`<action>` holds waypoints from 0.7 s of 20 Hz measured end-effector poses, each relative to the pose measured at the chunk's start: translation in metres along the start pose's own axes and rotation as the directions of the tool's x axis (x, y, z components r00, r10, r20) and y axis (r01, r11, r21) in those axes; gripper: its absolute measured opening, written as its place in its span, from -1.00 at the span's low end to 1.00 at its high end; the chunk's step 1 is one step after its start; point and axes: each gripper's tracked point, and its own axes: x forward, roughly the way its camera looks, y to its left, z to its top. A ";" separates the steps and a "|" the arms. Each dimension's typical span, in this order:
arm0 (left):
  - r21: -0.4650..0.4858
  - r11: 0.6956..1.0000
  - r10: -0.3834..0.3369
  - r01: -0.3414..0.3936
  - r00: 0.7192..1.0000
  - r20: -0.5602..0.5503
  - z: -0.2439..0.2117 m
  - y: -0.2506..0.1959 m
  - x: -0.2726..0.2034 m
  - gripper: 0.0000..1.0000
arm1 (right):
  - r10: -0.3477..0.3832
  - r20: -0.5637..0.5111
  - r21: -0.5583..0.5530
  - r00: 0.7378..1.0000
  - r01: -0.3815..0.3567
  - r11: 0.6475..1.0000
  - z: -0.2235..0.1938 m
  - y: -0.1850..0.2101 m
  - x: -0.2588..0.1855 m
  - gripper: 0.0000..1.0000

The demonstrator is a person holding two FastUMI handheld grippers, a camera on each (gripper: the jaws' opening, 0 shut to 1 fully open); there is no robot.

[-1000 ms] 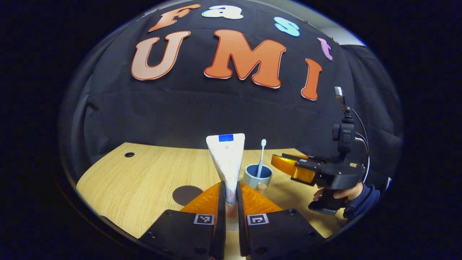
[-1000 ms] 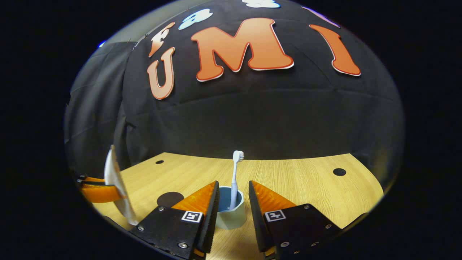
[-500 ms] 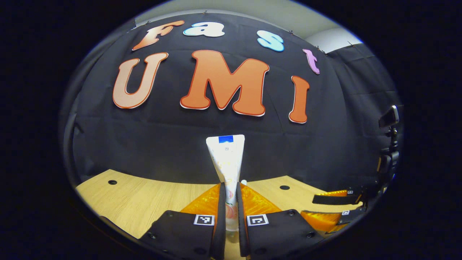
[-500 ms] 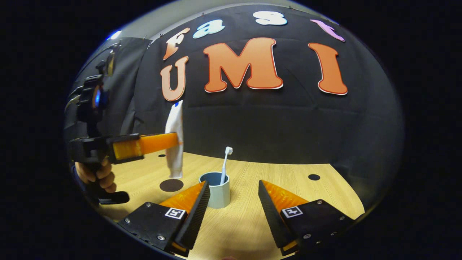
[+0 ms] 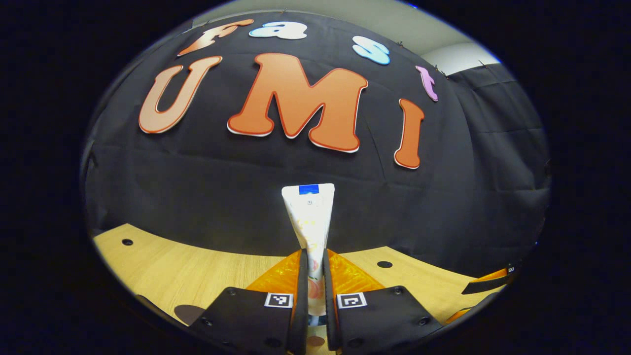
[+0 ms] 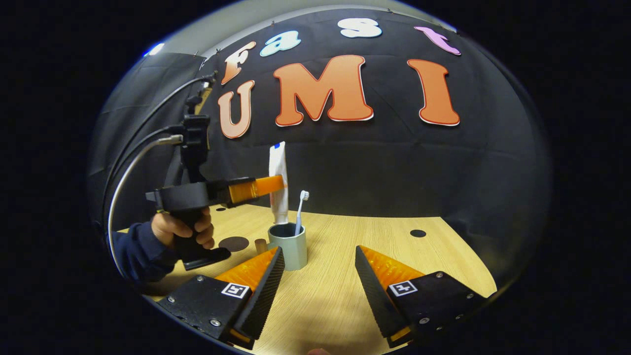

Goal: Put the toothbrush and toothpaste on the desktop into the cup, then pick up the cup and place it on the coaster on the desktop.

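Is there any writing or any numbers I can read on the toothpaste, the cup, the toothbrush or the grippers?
Toothpaste: there is small print on the tube, but it is too small and blurred to read.
Cup: no writing shows.
Toothbrush: no writing shows.
Square markers on the left gripper and the right gripper: black-and-white patterns, not words or numbers.

The light wooden desktop looks smooth, with thin grain lines. The pale blue-grey cup looks like matt plastic. The white toothpaste tube is soft, shiny plastic. The thin white toothbrush looks plastic. The dark round coaster looks flat and dull.
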 end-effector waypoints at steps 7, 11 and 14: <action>-0.017 1.000 0.018 -0.019 0.996 -0.092 -0.047 0.007 0.004 -0.63 | 0.000 -0.025 0.015 1.000 0.000 1.000 -0.010 0.002 0.001 0.77; -0.006 0.999 0.031 -0.032 0.991 -0.133 -0.066 0.012 -0.003 -0.60 | 0.001 -0.044 0.019 0.999 -0.001 1.000 -0.015 0.006 0.000 0.77; -0.008 1.000 0.022 -0.024 0.988 -0.154 -0.073 0.011 -0.010 -0.49 | -0.008 -0.053 0.023 0.999 0.009 1.000 -0.017 0.007 0.000 0.77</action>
